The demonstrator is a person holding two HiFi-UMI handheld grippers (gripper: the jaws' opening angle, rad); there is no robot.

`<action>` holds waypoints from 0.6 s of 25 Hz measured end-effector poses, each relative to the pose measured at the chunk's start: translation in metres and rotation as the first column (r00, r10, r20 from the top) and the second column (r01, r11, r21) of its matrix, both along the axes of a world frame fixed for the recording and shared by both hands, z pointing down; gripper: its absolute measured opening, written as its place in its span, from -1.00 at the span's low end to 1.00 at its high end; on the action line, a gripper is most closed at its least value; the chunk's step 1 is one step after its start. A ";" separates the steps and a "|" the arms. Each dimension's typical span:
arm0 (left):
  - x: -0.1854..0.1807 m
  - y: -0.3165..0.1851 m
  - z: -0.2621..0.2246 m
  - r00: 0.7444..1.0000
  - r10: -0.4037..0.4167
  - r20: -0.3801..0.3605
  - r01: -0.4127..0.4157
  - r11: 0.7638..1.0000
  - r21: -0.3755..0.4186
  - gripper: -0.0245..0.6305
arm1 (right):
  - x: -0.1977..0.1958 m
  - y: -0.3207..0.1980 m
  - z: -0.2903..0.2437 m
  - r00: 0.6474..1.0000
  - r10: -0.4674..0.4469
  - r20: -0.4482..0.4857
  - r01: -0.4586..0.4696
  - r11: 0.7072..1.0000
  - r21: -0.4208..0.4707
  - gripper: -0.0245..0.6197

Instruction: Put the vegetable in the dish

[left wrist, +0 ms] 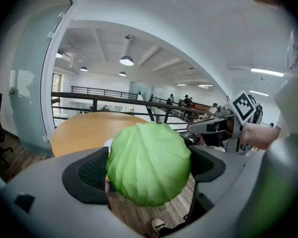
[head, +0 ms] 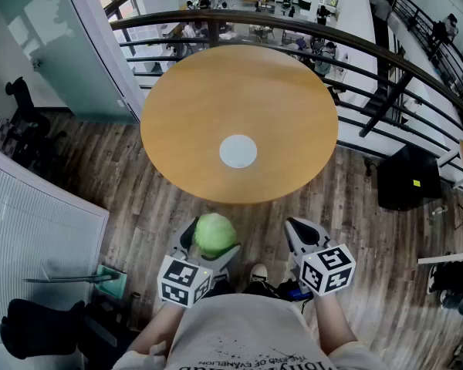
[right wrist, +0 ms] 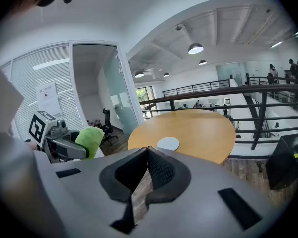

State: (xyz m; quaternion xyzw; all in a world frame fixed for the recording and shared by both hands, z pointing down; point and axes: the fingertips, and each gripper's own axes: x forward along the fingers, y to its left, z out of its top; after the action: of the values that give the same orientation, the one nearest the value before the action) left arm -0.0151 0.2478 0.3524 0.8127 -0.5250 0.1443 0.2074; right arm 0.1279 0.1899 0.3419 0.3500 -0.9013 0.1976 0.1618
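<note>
Your left gripper (left wrist: 150, 168) is clamped on the cabbage (head: 214, 233): round, pale green, a pad pressed to either side, jaws spread wide around it. The cabbage is off the table (head: 216, 91), held in the air just short of its near edge, over the wood floor (head: 139, 199). The white dish (head: 238, 151) lies flat on the table, nearer the near edge than the far one and about midway between left and right; nothing in it. Your right gripper (right wrist: 148, 156) has its jaws together, tips meeting, nothing between them. It also sits short of the near edge, beside the left gripper and apart from it. A dark railing (head: 355, 45) curves round the table's far edge.
</note>
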 end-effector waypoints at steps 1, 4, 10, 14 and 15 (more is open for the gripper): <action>0.000 -0.001 0.000 1.000 -0.001 0.000 0.001 1.000 -0.002 0.56 | 0.000 -0.001 0.000 1.000 -0.001 0.000 0.001 1.000 -0.001 -0.85; 0.000 -0.003 0.000 1.000 -0.002 0.000 0.002 1.000 -0.005 0.56 | 0.000 -0.003 0.001 1.000 -0.004 0.000 0.004 1.000 -0.002 -0.85; -0.005 -0.008 -0.002 1.000 -0.001 0.006 0.001 1.000 -0.001 0.56 | -0.006 -0.007 -0.001 1.000 -0.013 -0.007 0.013 1.000 0.000 -0.85; -0.013 -0.010 -0.002 1.000 0.010 -0.003 -0.010 1.000 0.002 0.56 | -0.011 -0.009 0.000 1.000 0.007 -0.016 -0.007 1.000 -0.001 -0.85; -0.016 -0.010 -0.002 1.000 0.014 -0.004 -0.014 1.000 0.004 0.56 | -0.012 -0.010 0.000 1.000 0.020 -0.016 -0.020 1.000 0.001 -0.85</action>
State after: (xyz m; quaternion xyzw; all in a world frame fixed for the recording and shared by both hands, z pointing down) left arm -0.0308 0.2378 0.3502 0.8172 -0.5190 0.1430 0.2061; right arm 0.1159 0.1797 0.3418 0.3608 -0.8964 0.1960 0.1670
